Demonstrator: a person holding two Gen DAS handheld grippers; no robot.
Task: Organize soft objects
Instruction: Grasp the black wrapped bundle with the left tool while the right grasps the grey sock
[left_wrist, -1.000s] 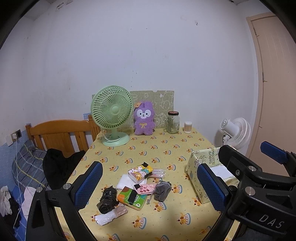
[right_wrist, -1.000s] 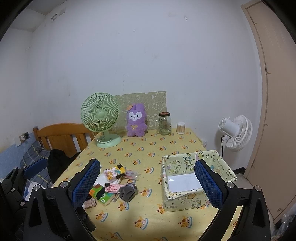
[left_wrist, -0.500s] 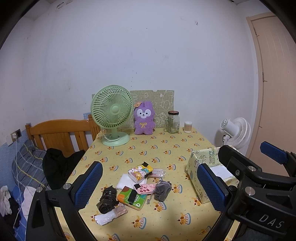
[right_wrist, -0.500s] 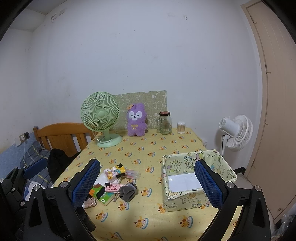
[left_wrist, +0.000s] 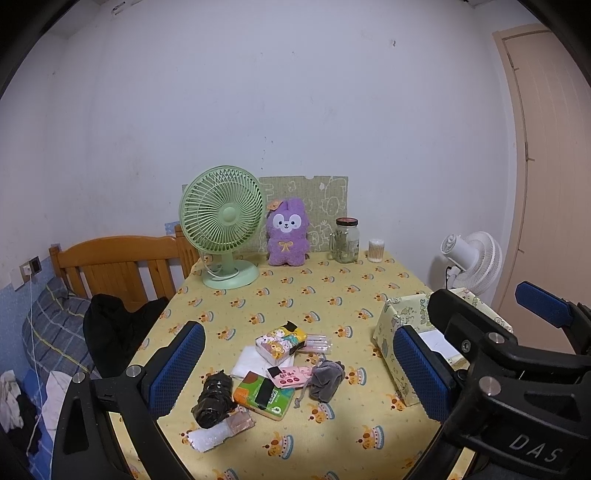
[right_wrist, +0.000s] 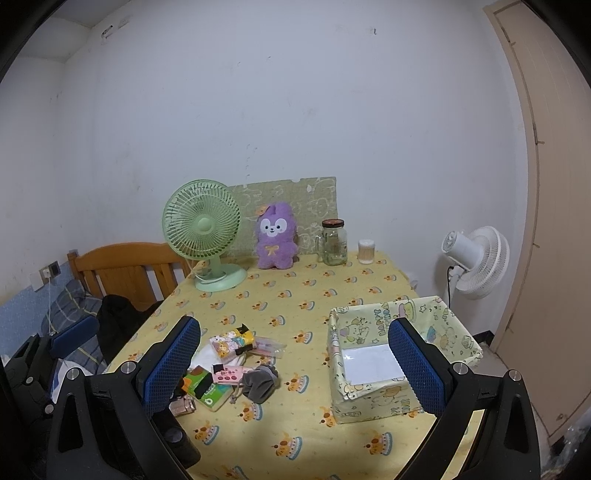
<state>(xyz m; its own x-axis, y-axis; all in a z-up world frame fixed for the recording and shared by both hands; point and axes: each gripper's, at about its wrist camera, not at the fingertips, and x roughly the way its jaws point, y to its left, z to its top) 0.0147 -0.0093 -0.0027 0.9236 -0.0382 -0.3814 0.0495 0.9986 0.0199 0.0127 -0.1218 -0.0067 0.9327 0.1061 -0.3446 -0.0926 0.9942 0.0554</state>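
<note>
Above the yellow-clothed table (left_wrist: 332, 295), both wide-open, empty grippers, left gripper (left_wrist: 301, 369) and right gripper (right_wrist: 299, 369), are held; a first pick from the soft-item pile, perhaps the grey drawstring pouch (left_wrist: 325, 380), into the yellow-green printed fabric box (right_wrist: 399, 365) is judged next.

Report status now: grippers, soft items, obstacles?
Left gripper and right gripper open, empty. Soft items piled left of fabric box. No obstacles.

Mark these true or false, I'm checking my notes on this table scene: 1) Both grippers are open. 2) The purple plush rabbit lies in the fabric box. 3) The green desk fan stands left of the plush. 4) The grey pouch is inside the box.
1) True: the left gripper and right gripper are both open and empty.
2) False: the purple plush rabbit sits upright at the table's far edge; the yellow patterned fabric box holds only a white sheet.
3) True: the green desk fan stands left of it.
4) False: the grey drawstring pouch lies on the tablecloth.
</note>
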